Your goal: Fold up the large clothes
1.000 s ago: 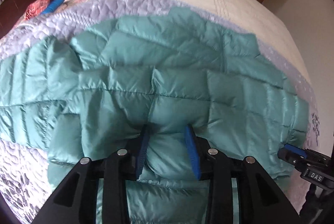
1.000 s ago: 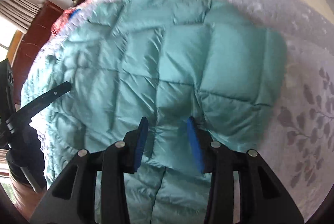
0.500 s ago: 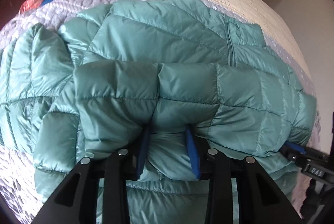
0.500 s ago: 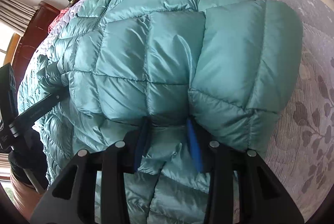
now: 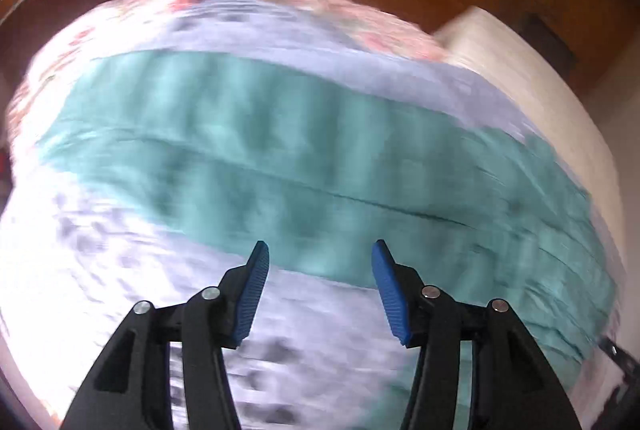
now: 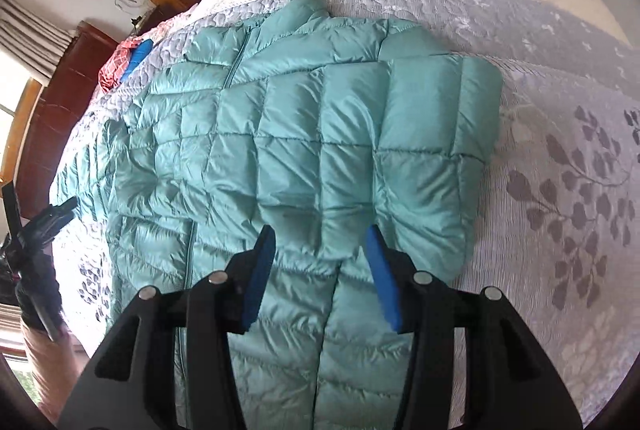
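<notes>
the big green puffy jacket [image 6: 320,157] lies spread on the grey flowery bed cover [image 6: 580,169], and one part of it is folded over onto the body on the right side, making a thick pad with a rounded edge. the right gripper [image 6: 320,250] hangs just above that folded part with its two blue fingers [image 6: 260,270] wide apart, and nothing is held between them. the left gripper [image 5: 318,262] is wide open too and holds nothing; it is over the near edge of the jacket, but its picture is very blurry, so i cannot tell if it touches the cloth. the next good move is probably to grab another side of the jacket and fold it in - so pick a thick edge, push the fingers well down around the puffy cloth, and squeeze firmly, because this shiny stuff looks slippery and springy and may pop out. lift both sides together so the fold stays straight, then press it flat, since the puffy squares may want to bounce open. the jacket is a soft sea green, sewn in little squares like pillows, with a zip running down the middle and a stand-up collar at the far end. its left side stretches away toward the dark wood at the edge of the bed. a red cloth [image 6: 118,63] and a blue thing [image 6: 136,59] sit far off near the top of the bed - well apart from the jacket.
</notes>
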Tool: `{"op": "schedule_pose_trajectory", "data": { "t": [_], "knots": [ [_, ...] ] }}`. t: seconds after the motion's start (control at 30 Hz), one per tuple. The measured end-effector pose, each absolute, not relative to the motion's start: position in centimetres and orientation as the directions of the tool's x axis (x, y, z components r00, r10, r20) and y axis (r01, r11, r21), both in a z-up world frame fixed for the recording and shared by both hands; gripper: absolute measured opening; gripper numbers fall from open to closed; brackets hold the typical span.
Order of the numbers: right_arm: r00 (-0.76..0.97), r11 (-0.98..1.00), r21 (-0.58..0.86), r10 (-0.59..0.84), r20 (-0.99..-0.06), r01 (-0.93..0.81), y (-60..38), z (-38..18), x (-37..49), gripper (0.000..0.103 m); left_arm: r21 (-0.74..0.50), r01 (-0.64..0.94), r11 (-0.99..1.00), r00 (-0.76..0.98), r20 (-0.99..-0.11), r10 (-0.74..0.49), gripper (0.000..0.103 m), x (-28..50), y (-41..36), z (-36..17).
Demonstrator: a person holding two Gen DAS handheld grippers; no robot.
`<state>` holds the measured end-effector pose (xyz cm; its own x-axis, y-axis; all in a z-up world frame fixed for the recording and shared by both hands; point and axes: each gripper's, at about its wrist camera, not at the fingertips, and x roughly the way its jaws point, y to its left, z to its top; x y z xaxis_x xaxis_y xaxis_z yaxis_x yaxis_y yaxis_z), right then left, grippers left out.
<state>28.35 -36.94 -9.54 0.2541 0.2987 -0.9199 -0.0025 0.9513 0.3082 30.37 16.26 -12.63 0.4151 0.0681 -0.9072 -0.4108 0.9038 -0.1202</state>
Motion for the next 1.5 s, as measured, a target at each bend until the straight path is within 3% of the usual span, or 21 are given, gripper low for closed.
{"op": "schedule_pose_trajectory", "data": {
  "t": [0.27, 0.43, 0.7, 0.83, 0.9, 1.0, 1.23, 1.5],
  "knots": [
    [0.257, 0.972, 0.233, 0.228, -0.939, -0.010, -35.9, -9.6, 27.1, 0.047, -0.241, -0.668, 0.704, 0.446, -0.887, 0.120, 0.054, 25.2, 31.3, -12.2],
    [0.230, 0.978, 0.209, 0.200, -0.952, 0.017, -35.7, -10.7, 26.9, 0.047, -0.374, -0.691, 0.619, 0.508, -0.860, 0.048, 0.054, 25.4, 35.3, -13.0],
    [0.205, 0.980, 0.193, 0.179, -0.962, 0.049, -35.8, -11.9, 26.4, 0.047, -0.457, -0.693, 0.557, 0.555, -0.832, 0.009, 0.053, 27.6, 37.5, -14.6],
    [0.202, 0.981, 0.188, 0.174, -0.964, 0.050, -35.6, -12.0, 26.1, 0.047, -0.447, -0.714, 0.538, 0.547, -0.836, 0.032, 0.036, 26.7, 38.1, -14.4],
    [0.201, 0.985, 0.169, 0.157, -0.967, 0.046, -35.3, -12.1, 25.8, 0.047, -0.454, -0.712, 0.537, 0.556, -0.831, 0.035, 0.016, 26.9, 38.3, -14.6],
    [0.194, 0.990, 0.137, 0.127, -0.973, 0.041, -34.9, -12.6, 25.6, 0.047, -0.448, -0.704, 0.551, 0.564, -0.824, 0.051, 0.004, 27.1, 37.6, -14.0],
    [0.197, 0.987, 0.156, 0.145, -0.970, 0.043, -35.0, -12.5, 25.3, 0.047, -0.456, -0.631, 0.628, 0.646, -0.757, 0.101, 0.002, 26.7, 34.1, -9.6],
    [0.229, 0.985, 0.164, 0.150, -0.962, 0.045, -35.6, -11.3, 24.8, 0.047, -0.482, -0.413, 0.773, 0.776, -0.631, 0.022, 0.002, 27.0, 25.5, -2.6]
  ]
}}
